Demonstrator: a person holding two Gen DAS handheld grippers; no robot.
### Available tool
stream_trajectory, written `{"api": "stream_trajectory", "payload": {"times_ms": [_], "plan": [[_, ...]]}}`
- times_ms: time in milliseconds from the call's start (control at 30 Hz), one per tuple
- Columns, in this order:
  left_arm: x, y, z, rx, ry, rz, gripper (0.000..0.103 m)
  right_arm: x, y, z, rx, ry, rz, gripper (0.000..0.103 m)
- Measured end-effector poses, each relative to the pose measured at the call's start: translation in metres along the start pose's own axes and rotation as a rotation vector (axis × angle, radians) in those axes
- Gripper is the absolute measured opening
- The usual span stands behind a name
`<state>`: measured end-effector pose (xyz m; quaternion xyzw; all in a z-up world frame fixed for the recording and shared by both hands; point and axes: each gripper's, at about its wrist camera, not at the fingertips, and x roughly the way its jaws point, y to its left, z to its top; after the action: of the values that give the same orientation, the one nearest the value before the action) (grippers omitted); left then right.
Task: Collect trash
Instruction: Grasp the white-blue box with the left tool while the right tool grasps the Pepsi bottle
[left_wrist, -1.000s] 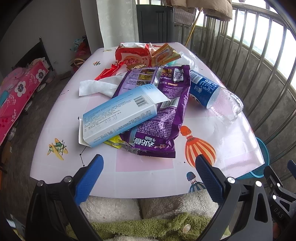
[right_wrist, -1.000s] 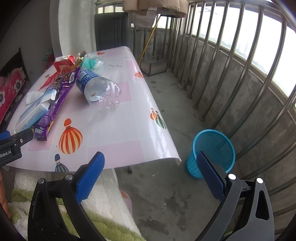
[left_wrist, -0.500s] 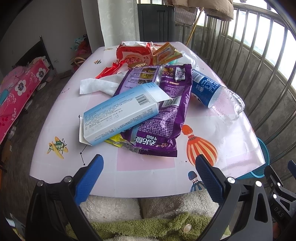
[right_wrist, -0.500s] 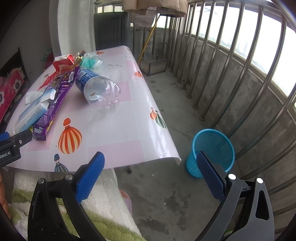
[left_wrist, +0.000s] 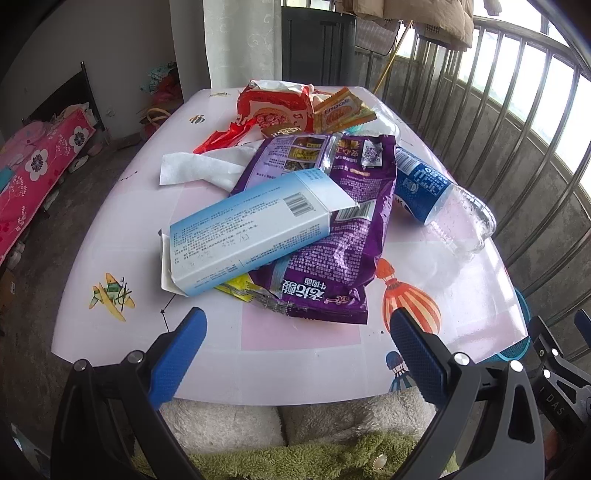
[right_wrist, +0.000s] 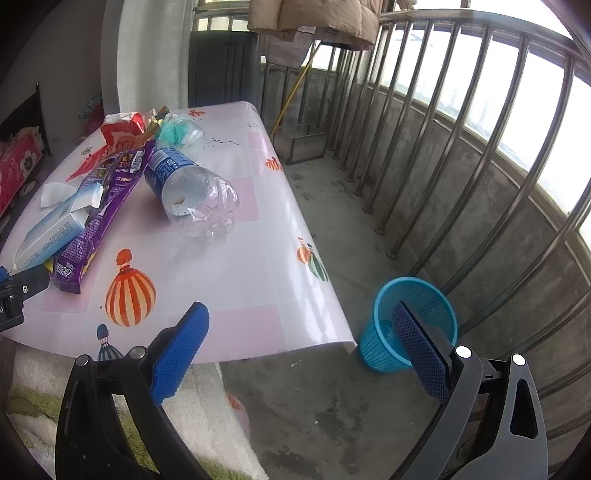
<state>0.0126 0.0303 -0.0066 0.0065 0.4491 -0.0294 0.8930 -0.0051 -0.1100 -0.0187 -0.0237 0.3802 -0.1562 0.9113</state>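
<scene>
Trash lies on a pink table (left_wrist: 295, 343): a light blue carton (left_wrist: 247, 232) on top of a purple snack bag (left_wrist: 332, 251), a white tissue (left_wrist: 199, 170), a red snack bag (left_wrist: 273, 107), orange wrappers (left_wrist: 340, 110) and a clear bottle with a blue label (left_wrist: 436, 195). My left gripper (left_wrist: 295, 332) is open and empty at the table's near edge. My right gripper (right_wrist: 299, 325) is open and empty past the table's right corner. The bottle (right_wrist: 192, 192) also shows in the right wrist view. A blue mesh bin (right_wrist: 410, 317) stands on the floor.
A metal railing (right_wrist: 461, 147) and concrete wall run along the right. A fluffy white and green cloth (left_wrist: 295, 443) lies below the table's near edge. A pink floral bed (left_wrist: 33, 173) is at the far left. A dark door (left_wrist: 317, 44) stands behind the table.
Both grippers have moved slightly forward toward the table; the trash looks a little nearer. Nothing was taken hold of.
</scene>
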Motion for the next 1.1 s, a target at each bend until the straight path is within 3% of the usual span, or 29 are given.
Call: {"api": "stream_trajectory", "payload": {"times_ms": [100,233,333,433,667,833,900,1000,1100], "plan": [[-0.006,0.016,0.008,0.022,-0.089,-0.046,0.097,0.002,0.005,0.016,-0.02,-0.044,0.052,0.095],[-0.015,0.041,0.015,0.043,-0.2,-0.193,0.097,0.01,0.016,0.043,-0.082,-0.108,0.149,0.095],[-0.015,0.049,0.022,0.092,-0.213,-0.213,0.097,0.024,0.031,0.065,-0.176,-0.142,0.175,0.095],[-0.005,0.059,0.033,0.142,-0.225,-0.217,0.097,0.047,0.044,0.089,-0.257,-0.118,0.262,0.095],[0.032,0.09,0.082,0.132,-0.144,-0.362,0.097,0.101,0.073,0.119,-0.399,0.037,0.416,0.095],[0.076,0.092,0.099,0.195,0.007,-0.436,0.097,0.121,0.076,0.113,-0.414,0.171,0.498,0.095],[0.089,0.09,0.097,0.207,0.068,-0.425,0.097,0.121,0.071,0.108,-0.403,0.218,0.519,0.083],[0.094,0.089,0.086,0.205,0.116,-0.467,0.097,0.116,0.061,0.099,-0.376,0.28,0.535,0.065],[0.089,0.091,0.072,0.19,0.139,-0.485,0.097,0.11,0.054,0.089,-0.313,0.332,0.554,0.065]]}}
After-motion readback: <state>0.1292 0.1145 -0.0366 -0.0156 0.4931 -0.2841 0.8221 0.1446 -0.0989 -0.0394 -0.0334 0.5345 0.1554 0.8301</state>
